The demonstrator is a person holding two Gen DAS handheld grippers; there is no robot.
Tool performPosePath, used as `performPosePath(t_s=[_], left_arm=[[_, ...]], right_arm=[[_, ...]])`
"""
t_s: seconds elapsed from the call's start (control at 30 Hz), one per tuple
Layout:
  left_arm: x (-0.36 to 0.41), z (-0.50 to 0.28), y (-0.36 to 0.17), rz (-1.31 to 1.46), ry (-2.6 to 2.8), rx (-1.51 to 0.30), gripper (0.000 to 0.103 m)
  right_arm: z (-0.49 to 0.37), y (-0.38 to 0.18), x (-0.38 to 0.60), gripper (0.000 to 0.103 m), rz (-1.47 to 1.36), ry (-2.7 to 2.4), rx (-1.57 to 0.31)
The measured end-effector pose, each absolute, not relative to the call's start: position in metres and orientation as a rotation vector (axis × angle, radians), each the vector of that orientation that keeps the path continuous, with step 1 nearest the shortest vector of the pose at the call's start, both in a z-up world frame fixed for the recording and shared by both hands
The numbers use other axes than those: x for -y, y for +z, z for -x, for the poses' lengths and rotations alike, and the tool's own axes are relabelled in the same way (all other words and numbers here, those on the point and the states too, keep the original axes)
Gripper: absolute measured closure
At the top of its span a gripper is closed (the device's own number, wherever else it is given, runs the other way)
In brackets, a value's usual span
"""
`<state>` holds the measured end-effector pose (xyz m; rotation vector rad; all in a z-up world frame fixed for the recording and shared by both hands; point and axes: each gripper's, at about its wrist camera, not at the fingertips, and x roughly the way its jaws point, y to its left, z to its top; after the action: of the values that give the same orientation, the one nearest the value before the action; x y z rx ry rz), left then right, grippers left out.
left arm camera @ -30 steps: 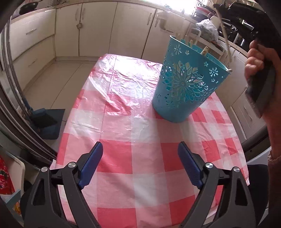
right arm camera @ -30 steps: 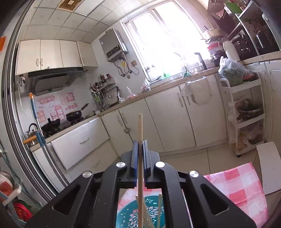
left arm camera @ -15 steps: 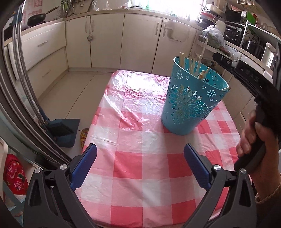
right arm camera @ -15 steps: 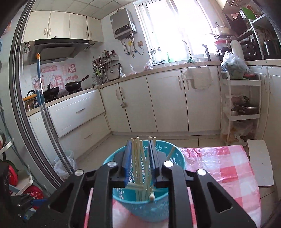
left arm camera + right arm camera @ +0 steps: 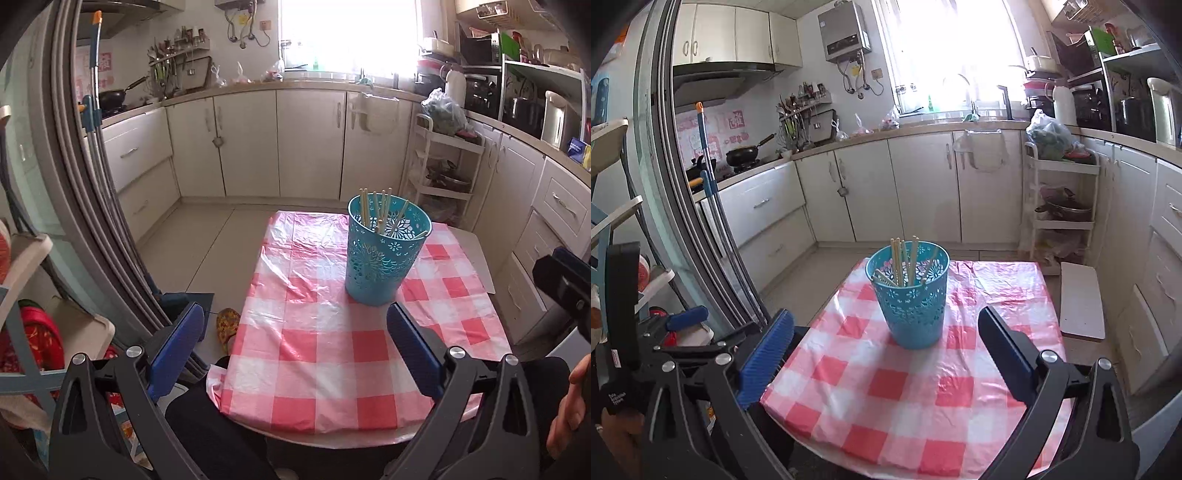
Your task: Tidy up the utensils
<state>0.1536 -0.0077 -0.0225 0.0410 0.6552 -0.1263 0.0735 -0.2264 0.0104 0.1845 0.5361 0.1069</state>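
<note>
A teal perforated basket (image 5: pixel 384 254) stands upright on the red-and-white checked tablecloth (image 5: pixel 332 350). Several wooden chopsticks (image 5: pixel 375 210) stand inside it. The basket also shows in the right wrist view (image 5: pixel 911 299), with the chopsticks (image 5: pixel 905 262) leaning in it. My left gripper (image 5: pixel 295 349) is open and empty, held back above the table's near edge. My right gripper (image 5: pixel 884 352) is open and empty, also pulled back from the basket. Part of the right gripper shows at the right edge of the left wrist view (image 5: pixel 565 284).
Cream kitchen cabinets (image 5: pixel 310 144) line the far wall. A white rack (image 5: pixel 1063 206) stands at the right. A white board (image 5: pixel 1080 299) lies beside the table. A sliding door frame (image 5: pixel 81 192) and mop handle (image 5: pixel 709 173) are at the left.
The right gripper held a chopstick over the basket, let it go into the basket, opened wide and drew back. The left gripper also drew back and rose from the table.
</note>
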Motion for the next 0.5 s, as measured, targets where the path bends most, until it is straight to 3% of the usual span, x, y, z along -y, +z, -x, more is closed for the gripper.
performPosePath(t_s=[0.5], left_arm=[[-0.017,-0.022,0.027,0.023,-0.124,-0.608,0.008]], right_arm=[[0.049,0.042,0.188,0.007,-0.230,0.084,-0.497]])
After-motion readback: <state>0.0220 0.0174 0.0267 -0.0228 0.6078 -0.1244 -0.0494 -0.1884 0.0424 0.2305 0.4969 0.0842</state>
